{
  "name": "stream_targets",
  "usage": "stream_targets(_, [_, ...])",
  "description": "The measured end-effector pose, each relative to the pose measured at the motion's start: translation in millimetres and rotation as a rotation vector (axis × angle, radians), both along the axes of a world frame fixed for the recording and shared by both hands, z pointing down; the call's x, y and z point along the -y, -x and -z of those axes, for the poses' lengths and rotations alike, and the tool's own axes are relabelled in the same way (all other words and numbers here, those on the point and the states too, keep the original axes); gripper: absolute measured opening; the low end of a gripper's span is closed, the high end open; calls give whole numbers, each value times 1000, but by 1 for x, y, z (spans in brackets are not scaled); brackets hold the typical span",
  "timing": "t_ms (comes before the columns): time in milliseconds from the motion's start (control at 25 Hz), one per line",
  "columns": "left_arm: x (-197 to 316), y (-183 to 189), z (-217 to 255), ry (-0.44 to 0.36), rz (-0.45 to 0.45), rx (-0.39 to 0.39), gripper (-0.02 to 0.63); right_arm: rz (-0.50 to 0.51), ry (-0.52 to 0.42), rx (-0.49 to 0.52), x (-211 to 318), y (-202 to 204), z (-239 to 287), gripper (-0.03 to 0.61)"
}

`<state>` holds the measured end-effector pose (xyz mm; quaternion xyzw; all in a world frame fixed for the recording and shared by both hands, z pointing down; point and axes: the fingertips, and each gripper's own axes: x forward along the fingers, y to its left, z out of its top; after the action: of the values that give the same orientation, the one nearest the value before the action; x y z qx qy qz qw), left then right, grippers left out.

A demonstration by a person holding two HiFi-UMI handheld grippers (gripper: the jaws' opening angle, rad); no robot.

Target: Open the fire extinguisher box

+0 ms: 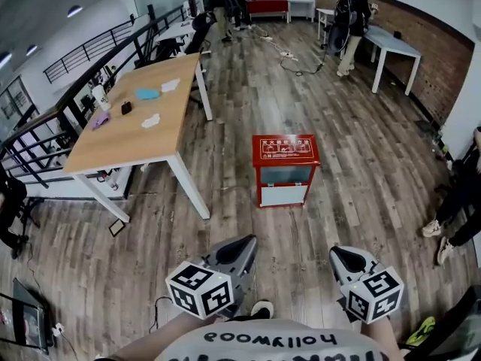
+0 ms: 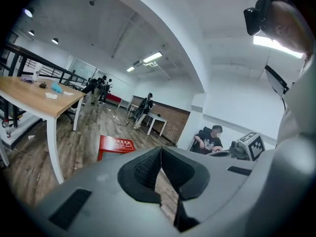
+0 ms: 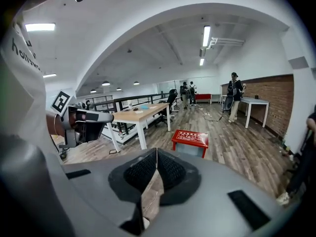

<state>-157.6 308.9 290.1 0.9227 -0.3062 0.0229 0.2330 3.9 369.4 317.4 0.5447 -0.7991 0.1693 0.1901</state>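
Looking steeply down on a wood-plank floor in a wide loft room. Left of the red fire extinguisher box, one long wooden table on white legs. Far beyond the box and to its right, one white table along a brick wall. Standing alone on the floor near the middle of the view, the one box itself: red top with white print, pale front panels closed, well ahead of both grippers and touching neither. Beyond the box, three people standing: one person beside the white table, two at the far end of the room. Nearer than the box, at the bottom edge, two grey grippers, each carrying one marker cube. Left gripper with jaws pressed together on nothing; right gripper likewise closed and empty. On the wooden table, about six small things, among them one blue item and one purple item, all too small to identify. Right of the box, cut off by the frame edge, one more person's legs and shoes. Print on the box top too small to read.
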Motion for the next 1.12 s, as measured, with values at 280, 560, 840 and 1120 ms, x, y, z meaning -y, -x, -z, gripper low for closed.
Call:
stream_targets(280, [53,-8,6,9,-53,-54,9,-84,18,-58,19,-10,7,12])
stream_targets(560, [82,4,2,17,-44,-72,9,-121,18,-13,44,-4,13,12])
stream_targets(840, [94,9,-5,54,-56,-63,9,-106,30,-27,63,4,23,12])
stream_targets(1120, [101,20,-10,61,-34,-40,9,-28,41,-38,83,28,18,12])
